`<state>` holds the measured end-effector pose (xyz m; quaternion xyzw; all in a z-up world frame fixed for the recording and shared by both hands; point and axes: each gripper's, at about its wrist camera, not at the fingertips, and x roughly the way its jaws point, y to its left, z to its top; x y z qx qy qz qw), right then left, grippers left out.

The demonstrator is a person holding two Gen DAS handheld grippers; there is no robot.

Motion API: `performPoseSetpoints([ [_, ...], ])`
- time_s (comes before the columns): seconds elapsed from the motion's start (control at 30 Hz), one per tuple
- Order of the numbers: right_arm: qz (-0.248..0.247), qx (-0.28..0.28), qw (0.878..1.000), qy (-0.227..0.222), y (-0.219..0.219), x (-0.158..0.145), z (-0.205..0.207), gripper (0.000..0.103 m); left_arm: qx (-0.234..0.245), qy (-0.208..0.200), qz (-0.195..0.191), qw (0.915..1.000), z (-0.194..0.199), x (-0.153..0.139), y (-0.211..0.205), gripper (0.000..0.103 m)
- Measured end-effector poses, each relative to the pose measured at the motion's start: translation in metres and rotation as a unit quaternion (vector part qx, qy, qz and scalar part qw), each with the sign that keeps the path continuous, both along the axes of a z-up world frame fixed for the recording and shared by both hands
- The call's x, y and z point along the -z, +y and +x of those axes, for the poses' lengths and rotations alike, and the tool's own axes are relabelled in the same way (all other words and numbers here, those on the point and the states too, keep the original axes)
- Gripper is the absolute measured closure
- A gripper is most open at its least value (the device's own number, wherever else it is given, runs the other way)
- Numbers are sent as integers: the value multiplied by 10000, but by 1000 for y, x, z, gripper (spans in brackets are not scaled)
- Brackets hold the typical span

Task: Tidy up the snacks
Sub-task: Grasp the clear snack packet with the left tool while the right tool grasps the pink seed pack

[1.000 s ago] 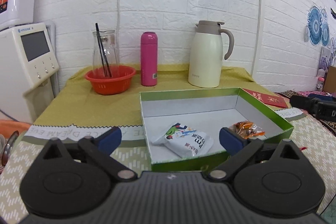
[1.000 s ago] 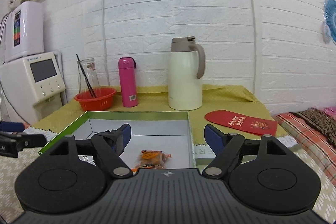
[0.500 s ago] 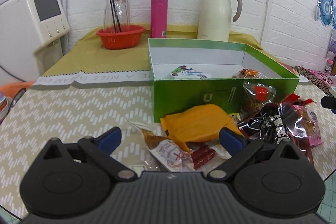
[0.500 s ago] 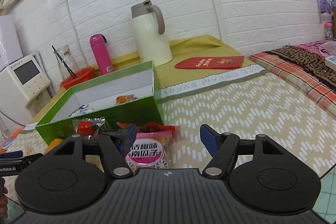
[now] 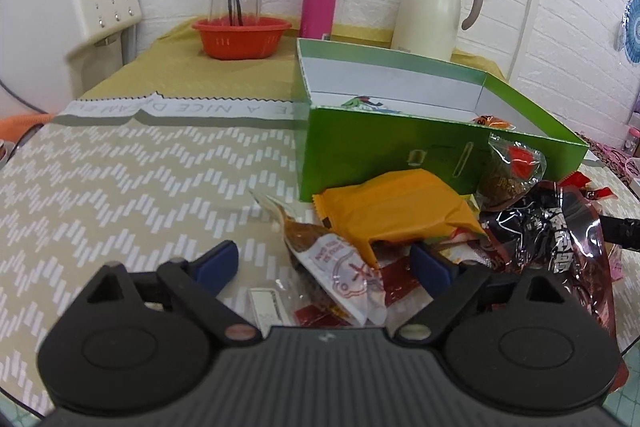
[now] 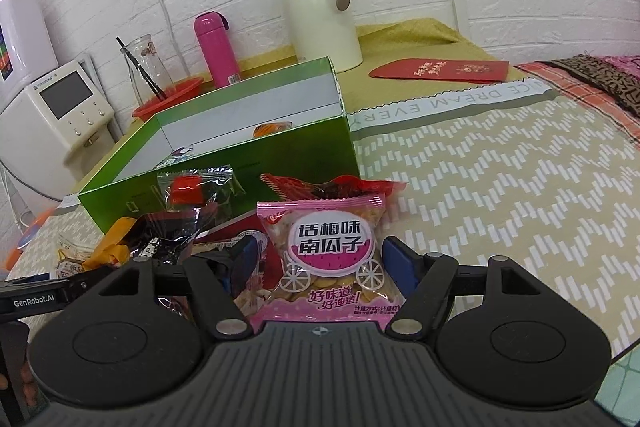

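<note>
The table (image 5: 120,179) carried the green box (image 5: 384,155), which held only two packets. The rest of the snacks lay heaped just in front of it. A second before, both tongs had hung over the box; now they had dropped to the heap. The left tongs (image 5: 326,261) stood open around a white-and-brown sachet (image 5: 340,263). The right tongs (image 6: 320,263) stood open either side of the pink seed packet (image 6: 328,259), gripping nothing. Likely a fresh pick-up was beginning.
</note>
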<state>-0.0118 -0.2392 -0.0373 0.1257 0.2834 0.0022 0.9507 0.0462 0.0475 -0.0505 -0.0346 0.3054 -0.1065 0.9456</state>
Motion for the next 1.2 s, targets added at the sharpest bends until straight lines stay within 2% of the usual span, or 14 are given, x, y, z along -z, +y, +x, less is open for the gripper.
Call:
performPoseSetpoints([
  [0.07, -125, -18, 9999, 42, 3, 0, 1, 0, 15, -34, -22, 10000, -1, -2, 1, 28],
  [0.13, -291, -32, 9995, 73, 7, 1, 1, 0, 69, -30, -60, 10000, -2, -2, 1, 32],
  [0.2, -583, -47, 9982, 123, 12, 2, 1, 7, 100, -32, -63, 9999, -3, -3, 0, 35],
  [0.27, -766, -108, 9969, 125, 16, 2, 0, 9, 140, -40, -85, 9999, -3, -4, -1, 40],
  [0.4, -916, -120, 9956, 121, 20, 2, -3, 15, 174, -24, -207, 9996, -5, -5, 2, 51],
  [0.43, -868, -112, 9961, 121, 18, 1, -3, 16, 166, -5, -276, 9995, -6, -5, 4, 62],
  [0.63, -517, 27, 9986, 120, 11, -1, -10, 20, 64, -82, -426, 9990, -19, -10, 12, 63],
  [0.83, -448, 7, 9990, 84, 11, -4, -22, 21, -45, -170, -468, 9988, -33, -16, 18, 63],
  [0.97, -484, 44, 9988, -107, 15, -10, -35, 21, -62, -248, -478, 9985, -43, -20, 22, 63],
  [1.2, -459, 167, 9985, -251, 16, -15, -52, 21, 132, -266, -469, 9985, -59, -22, 15, 63],
])
